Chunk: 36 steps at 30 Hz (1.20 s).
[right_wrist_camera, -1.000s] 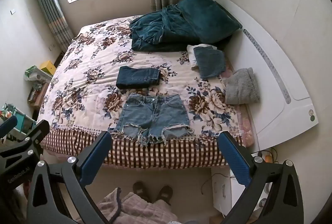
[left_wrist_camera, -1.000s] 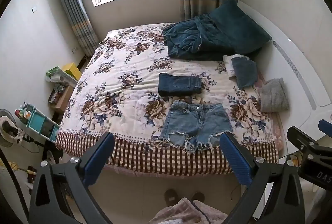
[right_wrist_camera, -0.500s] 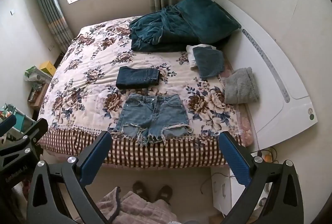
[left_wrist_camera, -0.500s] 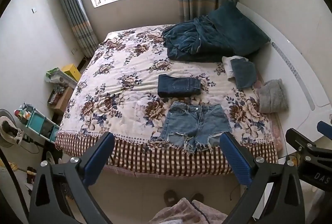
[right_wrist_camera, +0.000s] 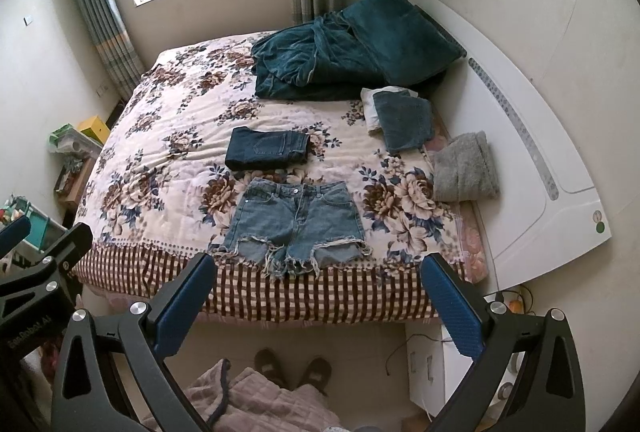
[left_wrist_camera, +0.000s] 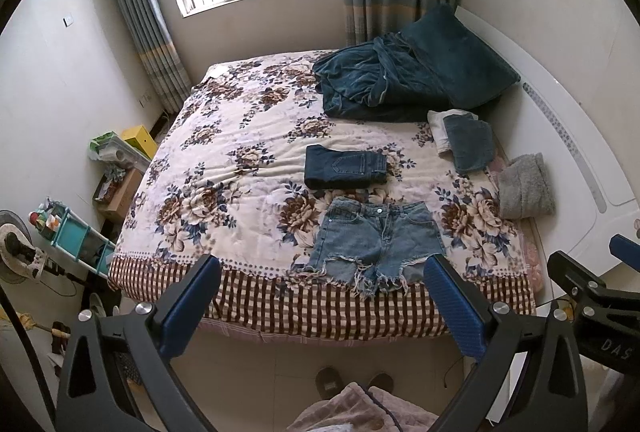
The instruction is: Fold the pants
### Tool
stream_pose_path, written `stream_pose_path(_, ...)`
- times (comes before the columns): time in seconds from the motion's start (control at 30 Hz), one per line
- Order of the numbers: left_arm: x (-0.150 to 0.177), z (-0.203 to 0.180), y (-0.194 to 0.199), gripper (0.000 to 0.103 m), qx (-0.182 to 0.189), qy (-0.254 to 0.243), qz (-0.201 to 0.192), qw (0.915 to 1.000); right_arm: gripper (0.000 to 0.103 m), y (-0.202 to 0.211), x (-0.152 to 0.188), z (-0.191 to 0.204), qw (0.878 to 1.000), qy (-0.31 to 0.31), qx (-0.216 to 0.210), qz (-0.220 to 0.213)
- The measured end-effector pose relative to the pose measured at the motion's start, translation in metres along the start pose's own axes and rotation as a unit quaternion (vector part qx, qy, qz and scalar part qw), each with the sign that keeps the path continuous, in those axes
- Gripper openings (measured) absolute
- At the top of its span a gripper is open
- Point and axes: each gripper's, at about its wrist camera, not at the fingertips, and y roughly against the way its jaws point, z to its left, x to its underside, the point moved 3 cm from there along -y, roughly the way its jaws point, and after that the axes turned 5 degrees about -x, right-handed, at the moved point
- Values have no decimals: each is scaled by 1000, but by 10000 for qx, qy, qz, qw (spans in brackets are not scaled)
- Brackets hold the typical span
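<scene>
A floral-quilted bed (left_wrist_camera: pixel 224 168) fills both views. Near its front edge the denim shorts (left_wrist_camera: pixel 376 240) lie spread flat, with folded dark jeans (left_wrist_camera: pixel 344 172) just behind them. The left gripper (left_wrist_camera: pixel 320 306) and right gripper (right_wrist_camera: pixel 318 304) hang in air before the bed — jaws spread wide, holding and touching nothing.

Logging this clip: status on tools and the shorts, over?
Left tool open, right tool open, both empty, short of the bed. Denim shorts flat, unfolded, at bed edge. Folded jeans just behind; nothing blocking.
</scene>
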Motion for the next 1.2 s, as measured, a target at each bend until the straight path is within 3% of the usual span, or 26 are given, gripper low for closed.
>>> stream_pose_path(1.2, -16, -16, 14, 103, 15, -14, -79, 10000, 103, 10, -7, -16, 9999, -45, -33, -102)
